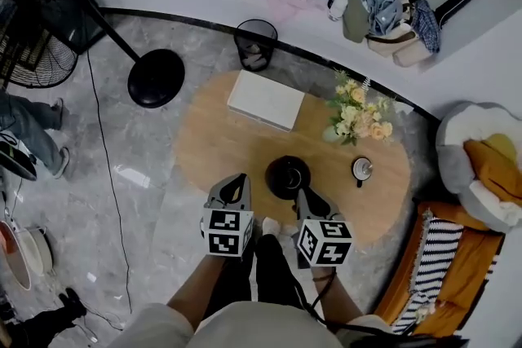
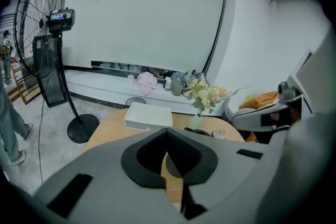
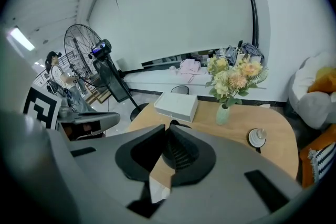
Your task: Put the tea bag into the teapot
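The black teapot (image 1: 287,175) stands without its lid on the oval wooden table (image 1: 212,143), near its front edge. Its lid (image 1: 361,169) lies on the table to the right and is also seen in the right gripper view as the lid (image 3: 258,137). My left gripper (image 1: 237,185) is just left of the teapot and my right gripper (image 1: 304,196) just right of it. Both have their jaws closed tip to tip, and nothing shows between them. A small white thing (image 3: 156,190) shows low under the right jaws. I cannot tell if it is the tea bag.
A white box (image 1: 265,99) lies at the table's back, and a vase of flowers (image 1: 359,114) stands to its right. A bin (image 1: 255,43) and a fan's base (image 1: 155,77) stand on the floor behind. A sofa (image 1: 457,257) is at the right.
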The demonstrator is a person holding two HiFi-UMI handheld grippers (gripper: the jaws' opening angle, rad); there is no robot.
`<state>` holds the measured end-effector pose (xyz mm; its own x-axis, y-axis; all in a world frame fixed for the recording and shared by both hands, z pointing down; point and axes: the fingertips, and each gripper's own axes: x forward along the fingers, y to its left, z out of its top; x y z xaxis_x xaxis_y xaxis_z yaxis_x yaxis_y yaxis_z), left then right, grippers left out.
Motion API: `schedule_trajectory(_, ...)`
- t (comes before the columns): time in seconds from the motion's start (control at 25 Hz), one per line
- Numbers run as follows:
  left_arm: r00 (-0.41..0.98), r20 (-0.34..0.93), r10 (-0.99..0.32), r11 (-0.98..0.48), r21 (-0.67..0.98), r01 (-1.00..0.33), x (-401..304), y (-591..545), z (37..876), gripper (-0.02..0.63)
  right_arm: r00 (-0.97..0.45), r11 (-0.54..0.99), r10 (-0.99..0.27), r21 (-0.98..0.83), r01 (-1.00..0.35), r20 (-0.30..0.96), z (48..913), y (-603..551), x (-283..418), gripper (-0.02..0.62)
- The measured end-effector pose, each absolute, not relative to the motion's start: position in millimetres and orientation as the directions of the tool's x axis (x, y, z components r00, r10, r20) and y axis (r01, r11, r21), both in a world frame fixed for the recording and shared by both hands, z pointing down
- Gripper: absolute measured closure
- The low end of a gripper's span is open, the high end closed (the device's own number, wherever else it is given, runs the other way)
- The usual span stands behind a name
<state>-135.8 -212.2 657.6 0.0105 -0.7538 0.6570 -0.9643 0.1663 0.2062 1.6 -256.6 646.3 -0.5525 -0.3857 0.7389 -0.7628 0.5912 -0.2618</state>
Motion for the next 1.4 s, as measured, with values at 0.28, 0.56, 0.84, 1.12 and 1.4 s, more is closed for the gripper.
schedule_trajectory(0.28,0.008,0.616,-0.788,0.150,0.206,-0.967,-128,-215,615,0.601,-0.563,0.602,-0.438,-0.237,-0.763,0.700,604,-264,6,0.555)
schedule_trajectory(0.56,0.021,0.548,-0.836,0.123,0.224,-0.967,-120,-224,568,0.601,-0.583,0.614,-0.496,-0.216,-0.759,0.643,561,-271,8,0.557)
schedule_trajectory(0.84,0.001,0.466,-0.885,0.119,0.228,-0.966,-130,-243,524,0.601,-0.584,0.610,-0.555,-0.188,-0.770,0.592,527,-289,15,0.557)
schedule_trajectory(1.12,0.003,0.406,-0.914,0.092,0.215,-0.972,-141,-263,492,0.601,-0.587,0.612,-0.618,-0.148,-0.777,0.523,489,-312,13,0.557)
schedule_trajectory(1.4,0.014,0.364,-0.931,0.056,0.182,-0.982,-141,-275,471,0.601,-0.594,0.617,-0.651,-0.127,-0.776,0.473,463,-320,9,0.558)
